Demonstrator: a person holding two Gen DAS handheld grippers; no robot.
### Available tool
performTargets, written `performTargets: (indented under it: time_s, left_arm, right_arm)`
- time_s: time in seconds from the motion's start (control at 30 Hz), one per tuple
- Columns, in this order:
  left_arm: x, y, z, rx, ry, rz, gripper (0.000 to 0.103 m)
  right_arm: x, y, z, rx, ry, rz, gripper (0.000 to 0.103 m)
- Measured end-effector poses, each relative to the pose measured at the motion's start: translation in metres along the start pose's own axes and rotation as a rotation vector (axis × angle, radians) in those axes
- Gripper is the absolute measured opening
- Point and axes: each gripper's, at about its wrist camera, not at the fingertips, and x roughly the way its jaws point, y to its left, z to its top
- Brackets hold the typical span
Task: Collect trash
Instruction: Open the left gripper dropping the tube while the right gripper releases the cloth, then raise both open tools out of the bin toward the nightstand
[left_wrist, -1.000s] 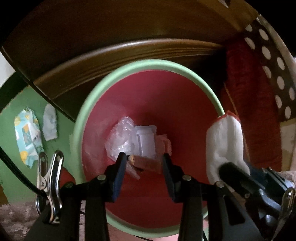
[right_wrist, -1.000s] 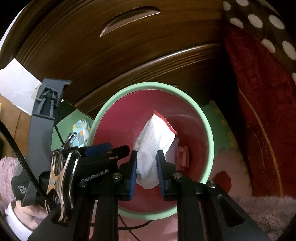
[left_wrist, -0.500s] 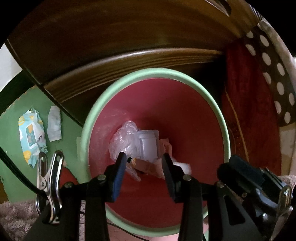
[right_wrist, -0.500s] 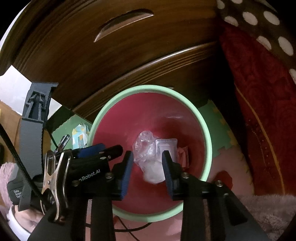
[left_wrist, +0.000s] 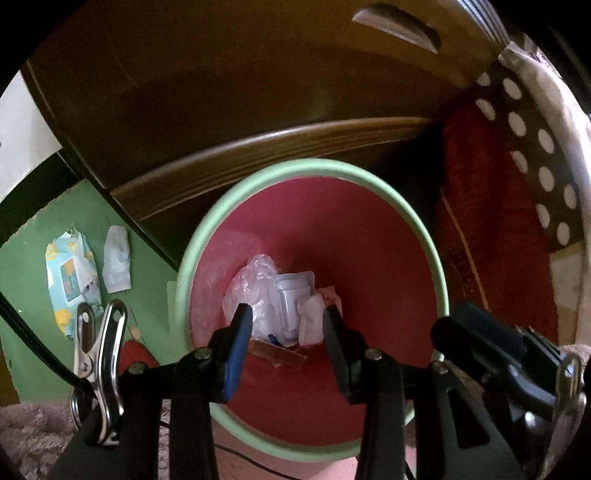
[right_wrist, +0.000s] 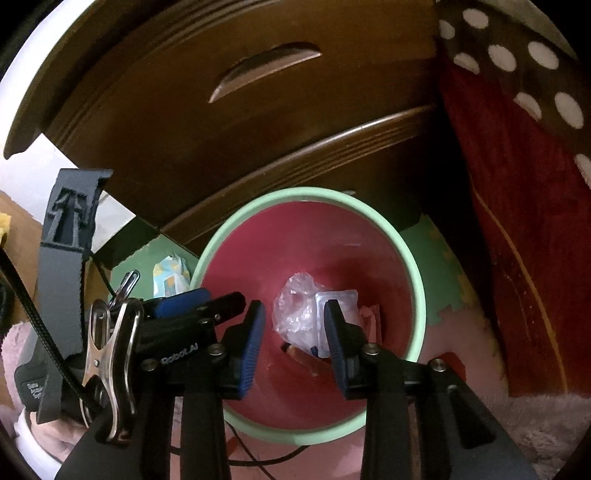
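Left gripper (left_wrist: 288, 339) spread and empty over the bin (left_wrist: 369, 177); right gripper (right_wrist: 293, 336) likewise parted, holding nothing. Below both, dropped trash (left_wrist: 280, 295) heaped on the bin floor. Outside, on the green mat (left_wrist: 26, 258) left of the bin, a printed wrapper (left_wrist: 72, 280) and small white packet (left_wrist: 117, 258), long axes running away from the camera. Nearer the left gripper, probably the one to fetch them.

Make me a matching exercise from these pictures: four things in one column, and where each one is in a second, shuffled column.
Things:
1. crumpled clear plastic
2. wet wipes pack
3. polka-dot fabric
4. bin

Places:
A. on the green mat, left of the bin
B. at the bottom of the bin
C. against the wooden furniture
D. upper right, above the red cloth

Pairs: 1-B, 2-A, 3-D, 4-C
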Motion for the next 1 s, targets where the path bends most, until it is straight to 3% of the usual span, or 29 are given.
performTargets:
  time_s: [0.23, 1.0]
  left_arm:
    - [-0.025, -0.001, -0.005, 0.006, -0.044, -0.008, 0.041]
    - [-0.174, -0.020, -0.010, 0.078, -0.292, -0.021, 0.041]
  right_arm:
    - [-0.018, -0.001, 0.005, -0.007, -0.041, -0.006, 0.034]
    - [-0.156, 0.044, 0.049, -0.174, -0.296, 0.051, 0.034]
